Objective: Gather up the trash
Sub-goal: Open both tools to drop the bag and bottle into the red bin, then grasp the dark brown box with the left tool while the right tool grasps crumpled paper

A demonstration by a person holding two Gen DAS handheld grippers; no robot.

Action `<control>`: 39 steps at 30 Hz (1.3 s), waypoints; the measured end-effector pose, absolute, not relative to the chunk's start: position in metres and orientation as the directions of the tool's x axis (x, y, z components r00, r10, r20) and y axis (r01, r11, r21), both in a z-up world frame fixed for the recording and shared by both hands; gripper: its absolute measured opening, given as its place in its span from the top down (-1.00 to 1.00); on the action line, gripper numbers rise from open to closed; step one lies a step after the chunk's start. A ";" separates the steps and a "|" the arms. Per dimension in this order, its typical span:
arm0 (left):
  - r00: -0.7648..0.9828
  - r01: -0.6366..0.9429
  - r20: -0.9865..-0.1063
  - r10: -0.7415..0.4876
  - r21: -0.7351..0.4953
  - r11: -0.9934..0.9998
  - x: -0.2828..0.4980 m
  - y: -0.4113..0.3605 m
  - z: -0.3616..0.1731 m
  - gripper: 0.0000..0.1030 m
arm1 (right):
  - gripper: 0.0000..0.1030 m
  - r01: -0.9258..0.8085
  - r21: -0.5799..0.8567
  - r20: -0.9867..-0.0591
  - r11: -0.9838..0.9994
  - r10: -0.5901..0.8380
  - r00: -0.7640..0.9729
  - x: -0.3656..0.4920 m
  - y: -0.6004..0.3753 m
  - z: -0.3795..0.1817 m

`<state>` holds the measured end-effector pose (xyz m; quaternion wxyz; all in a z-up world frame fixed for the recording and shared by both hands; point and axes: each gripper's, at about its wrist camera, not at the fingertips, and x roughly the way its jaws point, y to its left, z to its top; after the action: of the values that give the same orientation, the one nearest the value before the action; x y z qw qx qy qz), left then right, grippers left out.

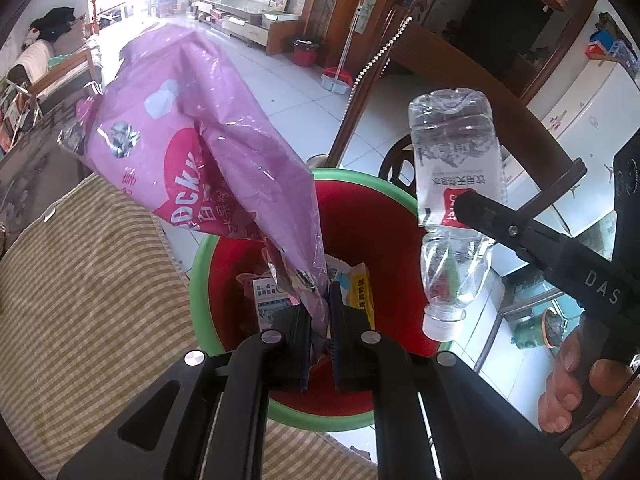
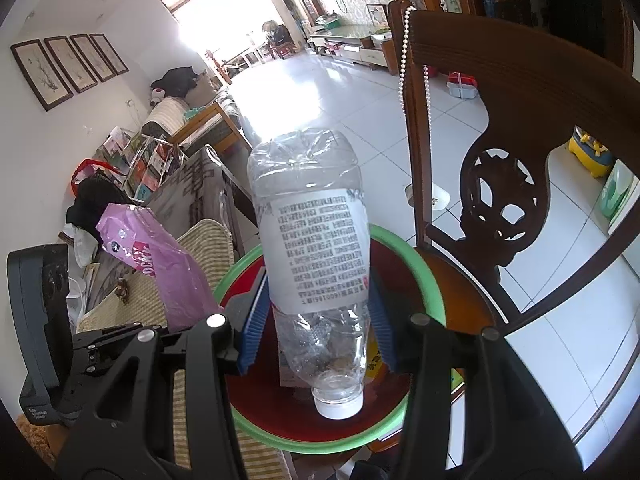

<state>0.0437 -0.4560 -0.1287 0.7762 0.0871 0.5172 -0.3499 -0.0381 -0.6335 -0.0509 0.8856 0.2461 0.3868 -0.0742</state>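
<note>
The left tongs [image 1: 320, 320] clench a pink snack bag [image 1: 192, 148] over the red bin [image 1: 394, 220]. The right tongs [image 2: 316, 320] grasp an empty plastic bottle [image 2: 312, 240], cap down, above that bin, which sits on a wooden chair [image 2: 520, 128].

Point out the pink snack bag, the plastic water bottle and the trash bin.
pink snack bag [image 1: 200, 140]: left wrist view, printed middle of the bag.
plastic water bottle [image 2: 316, 248]: right wrist view, its white label.
trash bin [image 1: 396, 192]: left wrist view, green rim.
</note>
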 end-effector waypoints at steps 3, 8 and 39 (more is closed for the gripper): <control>0.215 0.637 -0.861 -0.461 -0.234 0.734 0.042 -0.452 -0.128 0.88 | 0.11 0.320 0.374 -0.725 0.870 0.059 0.687 -0.037 -0.629 -0.052; 0.196 0.644 -0.859 -0.474 -0.251 0.722 0.037 -0.446 -0.128 0.55 | 0.10 0.318 0.369 -0.729 0.873 0.060 0.682 -0.037 -0.622 -0.053; 0.342 -0.240 -0.934 -0.103 -0.193 0.951 0.261 -0.052 -0.208 -0.48 | -0.43 0.295 0.329 -0.769 0.897 0.073 0.635 0.027 -0.462 -0.068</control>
<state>0.2614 -0.0523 -0.2078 0.8054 -0.1499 0.5718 0.0427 0.0269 -0.4618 -0.0678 0.8774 0.2180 0.4227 -0.0633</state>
